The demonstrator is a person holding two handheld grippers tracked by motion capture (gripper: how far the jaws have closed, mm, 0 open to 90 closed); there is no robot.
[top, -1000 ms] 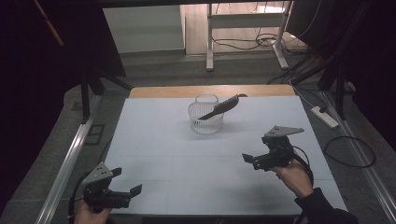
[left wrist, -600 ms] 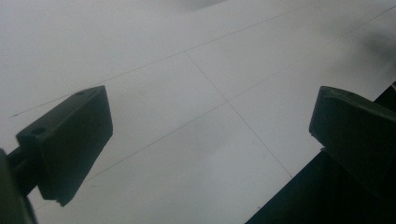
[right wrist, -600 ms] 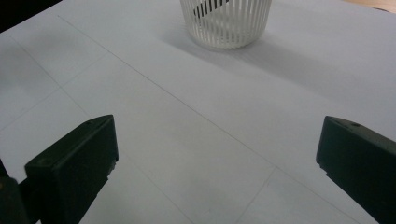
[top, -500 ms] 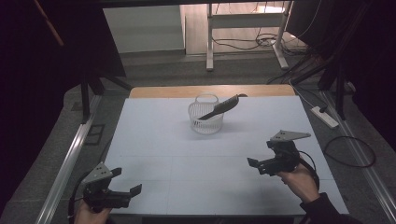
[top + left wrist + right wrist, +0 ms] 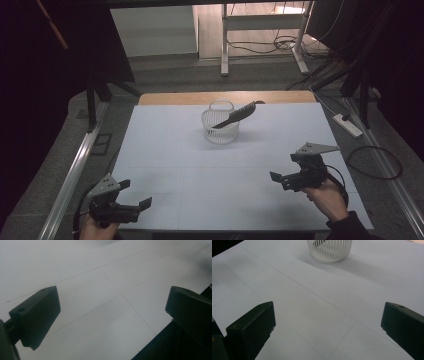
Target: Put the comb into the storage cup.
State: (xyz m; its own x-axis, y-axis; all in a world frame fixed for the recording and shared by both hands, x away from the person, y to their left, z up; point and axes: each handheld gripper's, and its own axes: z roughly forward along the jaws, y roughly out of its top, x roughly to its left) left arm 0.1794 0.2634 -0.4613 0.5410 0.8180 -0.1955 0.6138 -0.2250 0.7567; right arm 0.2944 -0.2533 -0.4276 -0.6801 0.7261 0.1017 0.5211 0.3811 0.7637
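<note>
While both grippers' fingers [image 5: 252, 327] stood spread and empty, the black comb [image 5: 235, 116] leaning out of the white basket [image 5: 220, 131] looked light, stiff, best pinched mid-spine.

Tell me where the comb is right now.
In the high view the dark comb stands tilted in the white basket at the far middle of the table, its upper end leaning over the rim, well ahead of both grippers.

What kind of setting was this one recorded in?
Probably a lab or workshop recording bay, not a home: a table with a white cover, dark curtains at the sides, loose cables and a power strip on the bare floor.
</note>
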